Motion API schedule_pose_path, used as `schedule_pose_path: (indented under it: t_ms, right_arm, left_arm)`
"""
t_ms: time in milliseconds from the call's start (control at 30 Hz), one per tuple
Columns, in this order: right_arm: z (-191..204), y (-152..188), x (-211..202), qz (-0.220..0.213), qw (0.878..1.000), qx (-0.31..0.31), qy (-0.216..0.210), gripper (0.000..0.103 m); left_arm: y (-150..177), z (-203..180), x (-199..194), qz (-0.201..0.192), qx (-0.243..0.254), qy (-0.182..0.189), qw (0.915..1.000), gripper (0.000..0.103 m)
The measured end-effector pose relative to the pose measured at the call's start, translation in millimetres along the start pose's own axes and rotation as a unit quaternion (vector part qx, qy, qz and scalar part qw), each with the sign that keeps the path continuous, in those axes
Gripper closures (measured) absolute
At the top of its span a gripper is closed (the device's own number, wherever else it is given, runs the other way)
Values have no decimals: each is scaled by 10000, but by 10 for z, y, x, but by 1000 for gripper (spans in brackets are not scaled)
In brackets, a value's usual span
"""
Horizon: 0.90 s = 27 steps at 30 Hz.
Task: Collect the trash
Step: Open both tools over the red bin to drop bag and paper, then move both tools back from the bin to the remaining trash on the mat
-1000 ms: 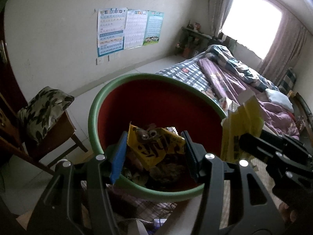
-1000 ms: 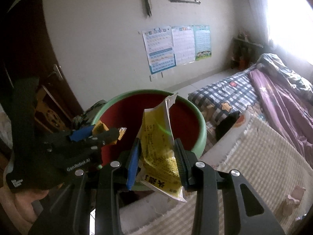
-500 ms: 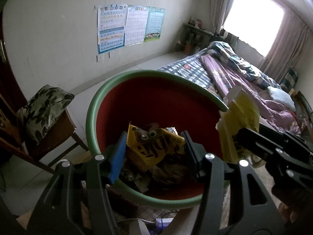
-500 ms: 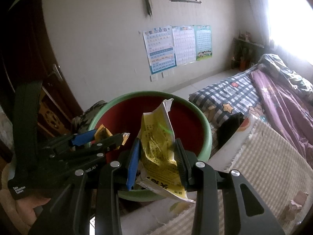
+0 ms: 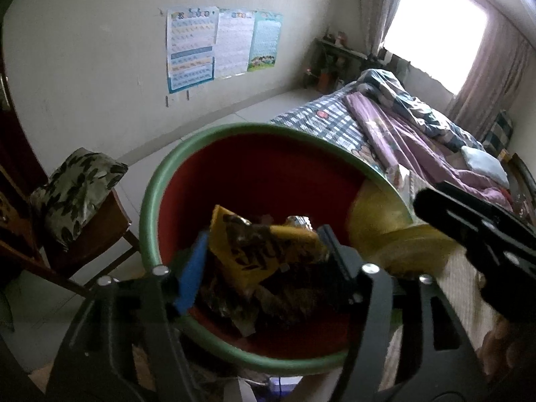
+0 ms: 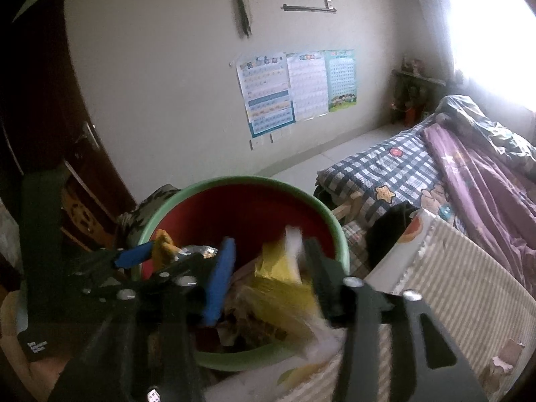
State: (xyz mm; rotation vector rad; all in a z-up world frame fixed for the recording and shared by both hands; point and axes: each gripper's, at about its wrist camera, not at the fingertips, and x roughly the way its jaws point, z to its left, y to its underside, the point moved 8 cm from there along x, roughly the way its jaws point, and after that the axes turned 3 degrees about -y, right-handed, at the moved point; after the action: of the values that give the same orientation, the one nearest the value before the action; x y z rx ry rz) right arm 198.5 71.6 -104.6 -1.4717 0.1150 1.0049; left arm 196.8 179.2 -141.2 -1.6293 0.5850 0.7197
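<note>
Left wrist view: my left gripper clamps a yellow snack wrapper over the bin, centre frame. Right gripper grips yellow paper there. Dropping step; next, I release both.

Bed: covered by a blue-and-white checked sheet with cartoon patches; a purple quilt lies along it and a crumpled dark plaid blanket sits at its far end.
Pillow: pale blue, lying on the purple quilt.
Striped mat: beige, spread flat at the near end of the bed.
Floor: pale tiles running along the wall.
Wooden chair: stands on the floor; a leaf-patterned cushion lies on its seat.
</note>
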Motion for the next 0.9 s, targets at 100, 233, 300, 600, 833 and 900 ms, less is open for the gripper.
schedule_pose_path:
  t_ms: [100, 233, 300, 600, 833, 900]
  right_arm:
    - [-54, -2, -43, -67, 9999, 103, 4, 38]
    - [-146, 24, -176, -181, 9995, 261, 14, 26]
    - [-179, 55, -267, -249, 9992, 307, 19, 21]
    - [-170, 337, -905, -761, 9969, 129, 116, 7]
    - [-263, 604, -1348, -1169, 9922, 222, 379, 7]
    - [-307, 634, -1545, -1577, 9853, 194, 633, 7]
  left_arm:
    - [-29, 9, -24, -133, -31, -104, 9999, 20]
    - [-91, 40, -141, -558, -13, -360, 9978, 6]
    - [-132, 22, -253, -902, 53, -450, 9949, 6]
    - [-127, -139, -683, -1640, 300, -488, 9848, 6]
    - [19, -313, -872, -1467, 358, -335, 9880, 6]
    - [51, -424, -986, -1594, 530, -374, 9851, 6]
